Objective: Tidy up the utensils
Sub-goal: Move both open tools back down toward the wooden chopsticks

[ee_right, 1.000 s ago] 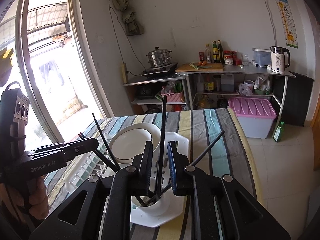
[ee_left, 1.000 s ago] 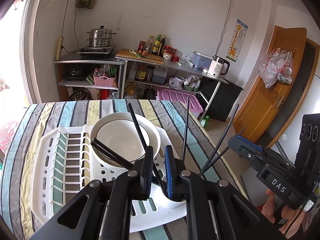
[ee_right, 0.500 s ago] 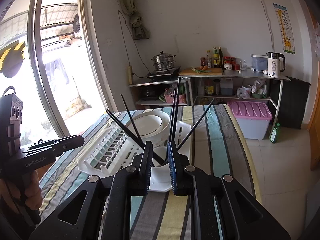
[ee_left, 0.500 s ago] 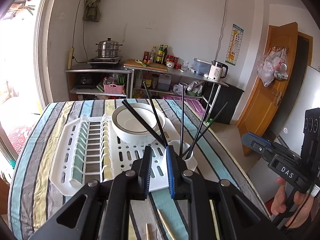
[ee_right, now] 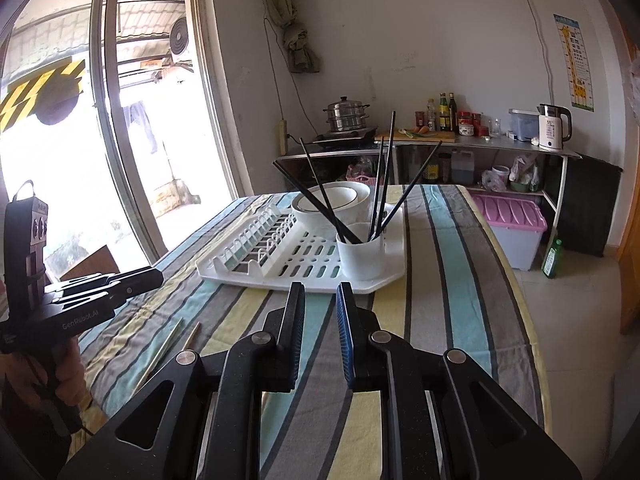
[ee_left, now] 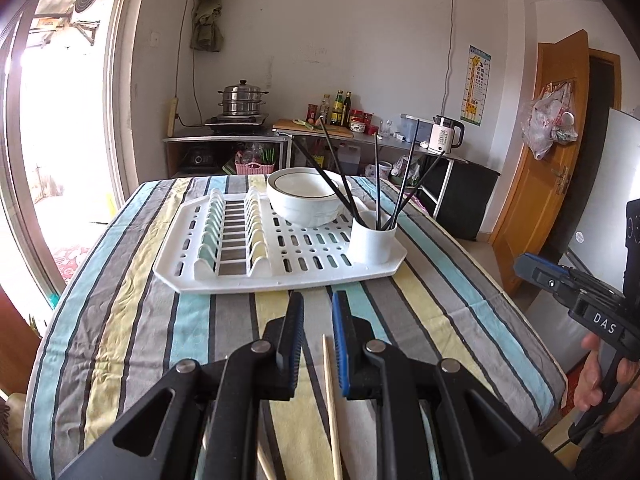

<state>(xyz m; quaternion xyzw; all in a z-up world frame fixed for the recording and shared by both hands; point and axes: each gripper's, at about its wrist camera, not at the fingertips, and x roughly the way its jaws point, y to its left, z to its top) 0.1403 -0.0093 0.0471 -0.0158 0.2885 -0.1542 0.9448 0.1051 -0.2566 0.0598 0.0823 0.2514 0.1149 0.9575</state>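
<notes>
Nearest: left hand-held gripper (ee_left: 316,312) raised above striped surface (ee_left: 132,320), fingers parted by a narrow gap, nothing between them. Directly below that gap, flat on the cloth: pale wooden chopstick (ee_left: 331,396), lengthwise toward the camera; a second pale stick partly hidden under the gripper body. Right hand-held gripper (ee_right: 320,300) likewise over the surface, fingers slightly apart, empty; also seen at the right edge of the left view, gripped by a hand (ee_left: 596,376).

In the right view, two pale chopsticks lying side by side on the cloth near the left gripper's tip.

Mid-distance: white dish rack (ee_left: 280,276) resting on the surface, well beyond both grippers. White utensil cup (ee_left: 372,240) upright at the rack's near right corner. Black chopsticks (ee_left: 404,184) standing in the cup, fanned outward, several leaning left across the bowl. White bowl (ee_left: 304,200) seated on the rack just behind the cup, dark rim line visible. Ribbed plate slots at rack's left half.

Far: metal shelving with steamer pot (ee_left: 242,98), bottles, white kettle (ee_left: 444,136). Pink-lidded bin (ee_right: 508,216) on the floor. Wooden door (ee_left: 556,152) at right.
</notes>
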